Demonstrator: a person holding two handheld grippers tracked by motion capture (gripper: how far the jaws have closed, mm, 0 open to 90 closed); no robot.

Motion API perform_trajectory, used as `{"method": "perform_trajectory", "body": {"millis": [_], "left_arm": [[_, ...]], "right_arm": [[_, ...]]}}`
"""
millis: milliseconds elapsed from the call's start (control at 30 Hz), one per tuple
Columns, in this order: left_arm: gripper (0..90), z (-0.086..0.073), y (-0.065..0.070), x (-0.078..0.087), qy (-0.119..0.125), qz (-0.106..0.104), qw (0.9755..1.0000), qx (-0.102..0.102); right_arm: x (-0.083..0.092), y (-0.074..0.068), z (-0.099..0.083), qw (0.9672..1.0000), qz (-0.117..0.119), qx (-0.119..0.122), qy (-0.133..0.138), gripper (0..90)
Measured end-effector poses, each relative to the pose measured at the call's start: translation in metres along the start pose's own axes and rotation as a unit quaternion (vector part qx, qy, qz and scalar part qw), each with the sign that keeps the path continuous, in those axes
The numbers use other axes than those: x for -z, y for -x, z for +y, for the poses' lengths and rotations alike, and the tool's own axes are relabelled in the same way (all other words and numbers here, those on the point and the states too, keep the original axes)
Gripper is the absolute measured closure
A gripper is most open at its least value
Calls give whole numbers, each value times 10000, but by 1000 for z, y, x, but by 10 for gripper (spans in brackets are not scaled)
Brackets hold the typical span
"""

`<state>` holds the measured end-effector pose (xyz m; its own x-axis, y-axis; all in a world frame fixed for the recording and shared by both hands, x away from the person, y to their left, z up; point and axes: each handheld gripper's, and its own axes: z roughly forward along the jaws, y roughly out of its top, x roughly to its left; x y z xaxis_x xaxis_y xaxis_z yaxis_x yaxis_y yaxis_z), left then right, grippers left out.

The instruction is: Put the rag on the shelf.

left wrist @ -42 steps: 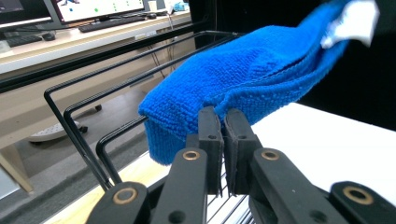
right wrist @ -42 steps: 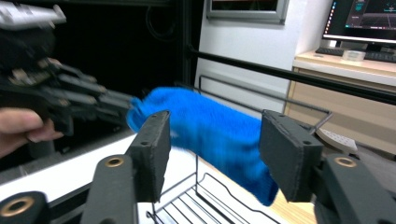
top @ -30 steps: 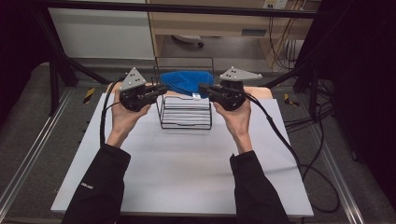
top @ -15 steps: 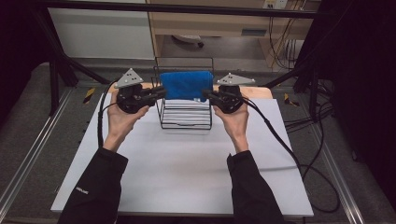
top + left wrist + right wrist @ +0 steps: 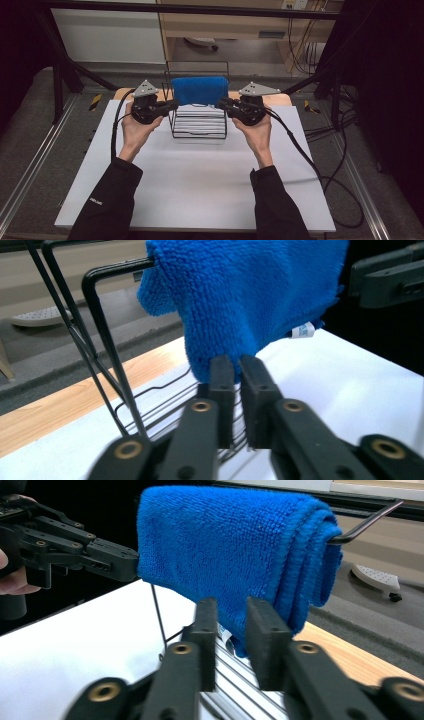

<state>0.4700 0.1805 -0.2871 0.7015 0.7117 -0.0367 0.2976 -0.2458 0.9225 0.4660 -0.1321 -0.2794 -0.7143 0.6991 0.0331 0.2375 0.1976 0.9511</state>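
A folded blue microfibre cloth (image 5: 199, 90) hangs over the black wire rack (image 5: 198, 122) on the white surface (image 5: 200, 185). Its small white label (image 5: 303, 330) is unreadable. The left gripper (image 5: 170, 105) pinches the cloth's lower corner; the right gripper (image 5: 234, 625), fingers just opening, stands slightly spread, holding nothing.

Both forearms reach forward, roughly parallel. The left tool (image 5: 172, 104) points inward toward the right tool (image 5: 222, 103), tips facing and well apart. Left jaws stand nearly together, a thin slit between them. Right jaws have just been opening, a clear gap showing.
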Motion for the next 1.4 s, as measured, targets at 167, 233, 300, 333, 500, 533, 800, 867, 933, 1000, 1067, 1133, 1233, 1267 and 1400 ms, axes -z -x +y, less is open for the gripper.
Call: {"method": "perform_trajectory", "body": {"millis": [167,233,300,333,500,533,800,867,933,1000,1067,1133,1233,1267,1400], "left_arm": [[659,-7,1,16,-134,40,9999,-42],[614,-14,0,20,-244,107,9996,-101],[558,-22,-1,23,-341,136,9993,-85],[528,-27,-2,25,-393,129,9991,-69],[383,-54,-6,30,-591,217,9980,78],[352,-59,-7,31,-639,259,9976,77],[157,-103,-13,40,-812,381,9957,247],[123,-114,-14,42,-871,393,9951,260],[108,-123,-15,44,-916,383,9945,328],[98,-132,-16,46,-915,383,9944,352],[98,-141,-16,48,-947,369,9942,358],[99,-150,-15,51,-941,377,9943,325],[100,-163,-14,56,-988,339,9940,321],[100,-167,-14,58,-1008,345,9938,306],[101,-180,-14,66,-1062,355,9933,294]], "right_arm": [[18,-3,-2,9999,100,-130,-39,533],[25,-3,-4,9998,117,-165,-90,457],[30,-2,-8,9996,73,-232,-142,381],[33,0,-10,9995,53,-259,-167,359],[45,6,-25,9989,70,-409,-225,228],[47,8,-28,9988,53,-440,-230,207],[58,16,-62,9965,-2,-614,-574,90],[60,17,-72,9960,5,-647,-614,86],[62,18,-83,9959,42,-670,-612,80],[63,19,-94,9954,33,-677,-676,62],[64,19,-106,9944,25,-725,-762,48],[65,20,-118,9932,18,-750,-893,30],[69,21,-133,9917,20,-793,-1010,13],[71,22,-138,9914,20,-829,-1012,9],[82,24,-159,9904,85,-951,-1002,7]]}}
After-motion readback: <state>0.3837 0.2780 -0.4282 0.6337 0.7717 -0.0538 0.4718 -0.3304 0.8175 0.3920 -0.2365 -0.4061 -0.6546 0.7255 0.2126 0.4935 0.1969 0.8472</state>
